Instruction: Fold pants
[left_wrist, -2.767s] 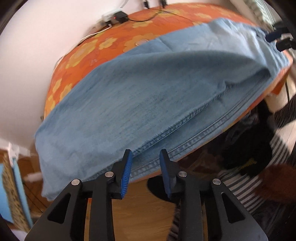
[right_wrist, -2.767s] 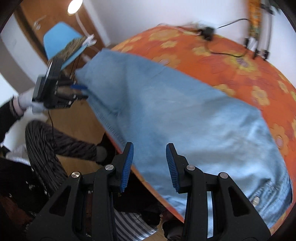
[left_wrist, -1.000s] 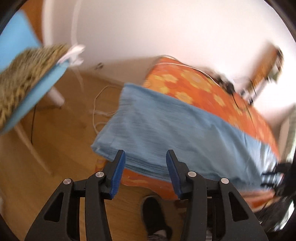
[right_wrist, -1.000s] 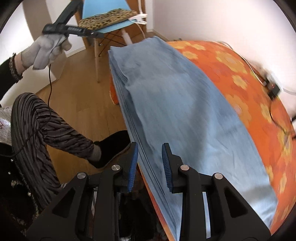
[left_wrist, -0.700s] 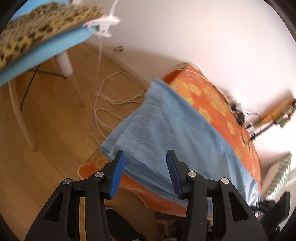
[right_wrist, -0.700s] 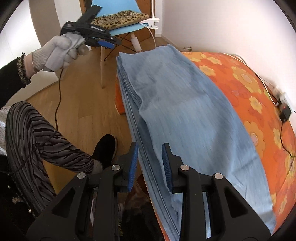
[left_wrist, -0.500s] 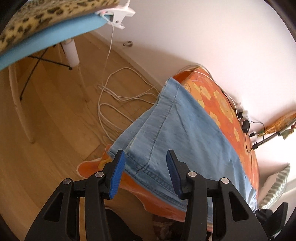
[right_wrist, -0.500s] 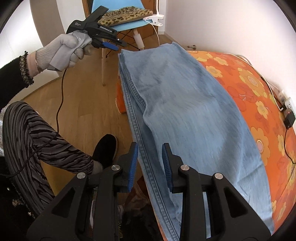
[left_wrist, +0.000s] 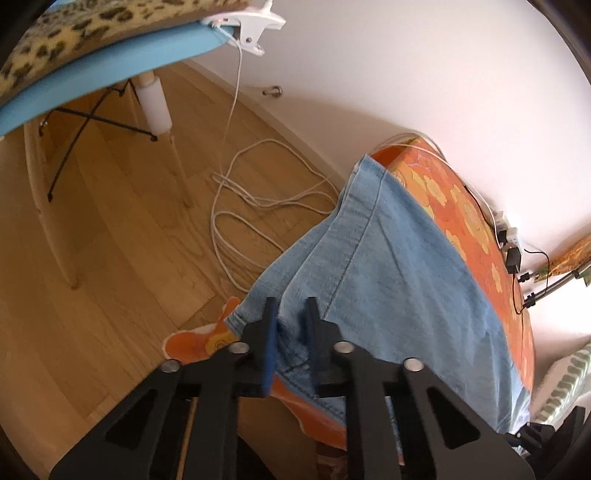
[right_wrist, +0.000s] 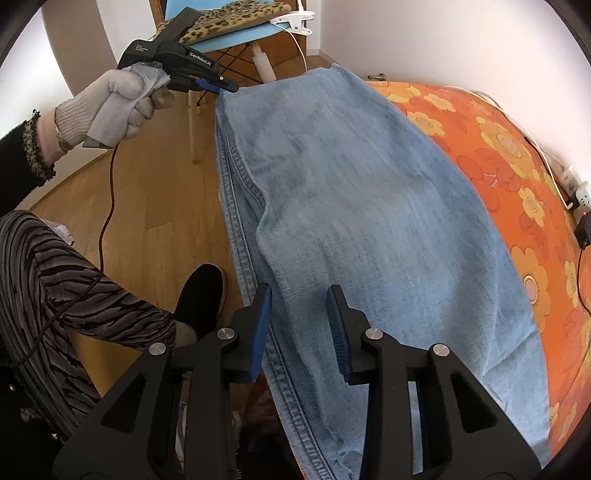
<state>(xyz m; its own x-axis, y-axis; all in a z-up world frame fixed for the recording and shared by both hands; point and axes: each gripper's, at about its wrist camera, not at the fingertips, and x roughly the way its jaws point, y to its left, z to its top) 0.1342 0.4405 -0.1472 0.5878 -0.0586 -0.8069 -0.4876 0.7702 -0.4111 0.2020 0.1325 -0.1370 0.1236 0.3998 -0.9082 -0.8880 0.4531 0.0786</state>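
Note:
Light blue denim pants (left_wrist: 388, 266) lie folded lengthwise along an orange flowered bed (left_wrist: 476, 221), the leg hems hanging over the bed's end. My left gripper (left_wrist: 291, 314) is at the near hem corner, its jaws closing with bunched denim pinched between the pads. In the right wrist view the same left gripper (right_wrist: 225, 88), held by a gloved hand (right_wrist: 110, 99), touches the far corner of the pants (right_wrist: 369, 203). My right gripper (right_wrist: 299, 299) hovers over the stitched side seam at mid-length, jaws opening, pads apart from the cloth.
A blue chair with a leopard cushion (left_wrist: 92, 66) stands on the wooden floor by the bed's end. White cable (left_wrist: 236, 221) loops on the floor. A person's striped leg (right_wrist: 74, 288) and black shoe (right_wrist: 201, 291) are beside the bed (right_wrist: 498, 122). A power strip (left_wrist: 511, 236) sits by the wall.
The left gripper came down to the hem corner and its jaws narrowed onto the denim. The right gripper slid along the seam edge and its jaws widened a little.

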